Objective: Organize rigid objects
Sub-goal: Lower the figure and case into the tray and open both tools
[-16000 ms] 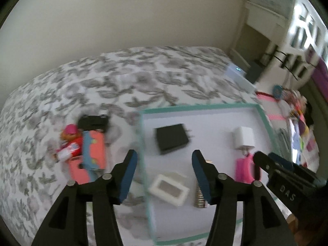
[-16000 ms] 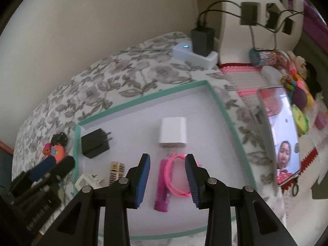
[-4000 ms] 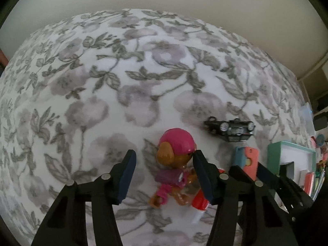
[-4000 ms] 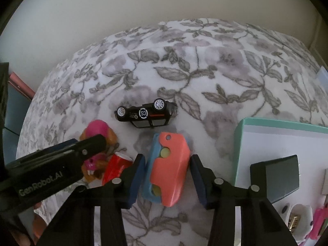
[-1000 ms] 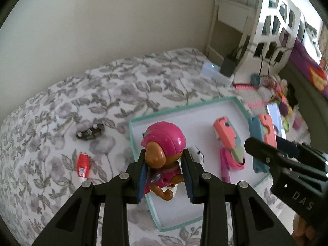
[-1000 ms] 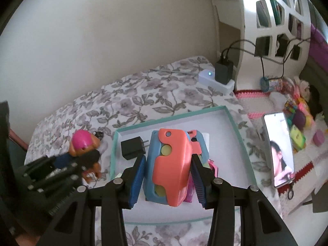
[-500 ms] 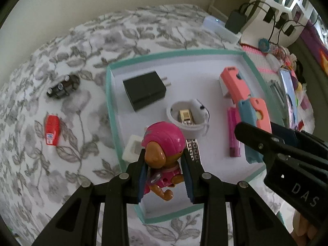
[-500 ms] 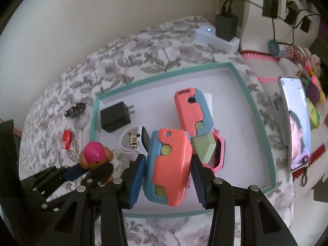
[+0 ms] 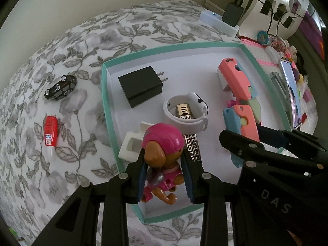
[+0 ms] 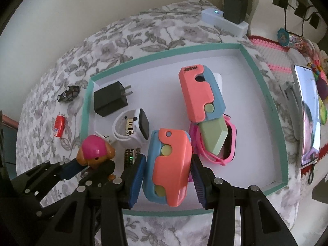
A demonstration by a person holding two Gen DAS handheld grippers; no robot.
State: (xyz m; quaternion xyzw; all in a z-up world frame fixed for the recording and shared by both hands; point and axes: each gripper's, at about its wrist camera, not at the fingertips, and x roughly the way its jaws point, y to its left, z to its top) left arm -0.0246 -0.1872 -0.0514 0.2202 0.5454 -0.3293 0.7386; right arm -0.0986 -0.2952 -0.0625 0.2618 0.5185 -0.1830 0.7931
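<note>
Presently a pink-helmeted pup figurine (image 9: 162, 153) is pinched at the torso between the left gripper (image 9: 164, 174) fingers, held just above the near-left corner of a teal-rimmed tray (image 9: 106, 94). It is judged light, hard plastic, stiff but lumpy, so the flat body sides are the best hold; the glossy helmet would likely slip. A coral-and-blue toy knife case (image 10: 169, 166) is clamped across its width by the right gripper (image 10: 167, 176) fingers, over the tray's near edge; it is judged rigid, smooth, light, w/ the flat faces giving a sound grip.

Inside the tray are seen a black charger (image 9: 141, 86), a white watch (image 9: 186, 112), a small white box (image 9: 131, 145), a second toy knife (image 10: 202, 102) w/ green blade out, and a pink band (image 10: 229, 155). Free floor is scant, so placement is judged tight.

Left of the tray, on the floral bed cover (image 9: 61, 164), lie a black toy car (image 9: 60, 87) and a red tube (image 9: 50, 133), both apart from the tray. The soft bedding may let the tray tilt. A power strip (image 10: 223, 22), a phone (image 10: 309, 114) and toys are seen beyond, at the bed's far end and right side.
</note>
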